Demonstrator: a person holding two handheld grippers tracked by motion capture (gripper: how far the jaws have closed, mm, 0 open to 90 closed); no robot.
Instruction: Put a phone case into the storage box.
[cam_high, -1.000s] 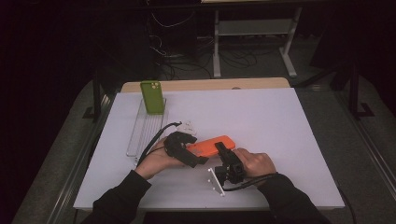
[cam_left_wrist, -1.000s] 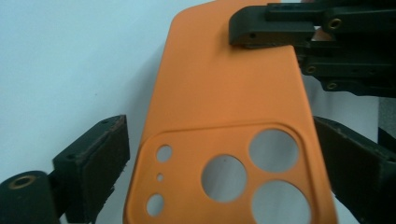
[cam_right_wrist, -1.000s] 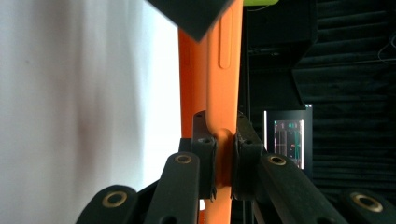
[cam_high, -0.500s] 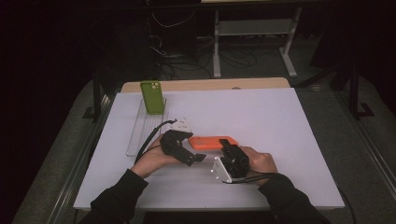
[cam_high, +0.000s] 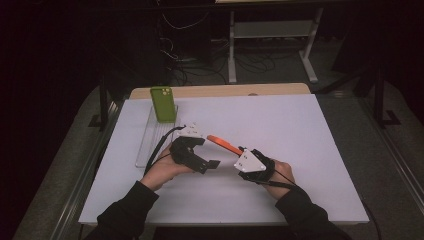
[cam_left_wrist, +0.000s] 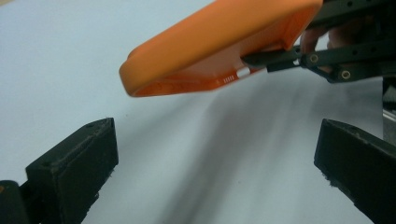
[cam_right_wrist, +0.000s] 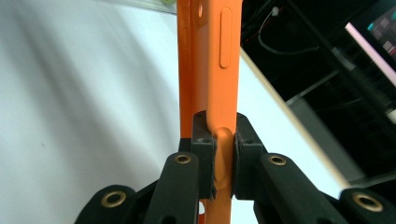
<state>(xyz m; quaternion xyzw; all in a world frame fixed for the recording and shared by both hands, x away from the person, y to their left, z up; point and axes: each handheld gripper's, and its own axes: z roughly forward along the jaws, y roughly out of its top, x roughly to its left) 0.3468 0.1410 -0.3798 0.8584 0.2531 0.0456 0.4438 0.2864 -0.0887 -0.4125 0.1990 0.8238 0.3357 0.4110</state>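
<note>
Orange phone case edge-up, aimed up-left.

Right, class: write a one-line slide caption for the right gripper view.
Right gripper clamps the edge of an orange phone case above the white table.

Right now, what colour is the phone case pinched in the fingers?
Orange. The phone case shows best in the right gripper view.

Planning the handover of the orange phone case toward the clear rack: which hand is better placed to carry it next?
Probably the right. The right tool is already shut on the orange phone case, lifted off the table; the left tool is open and holds nothing.
</note>
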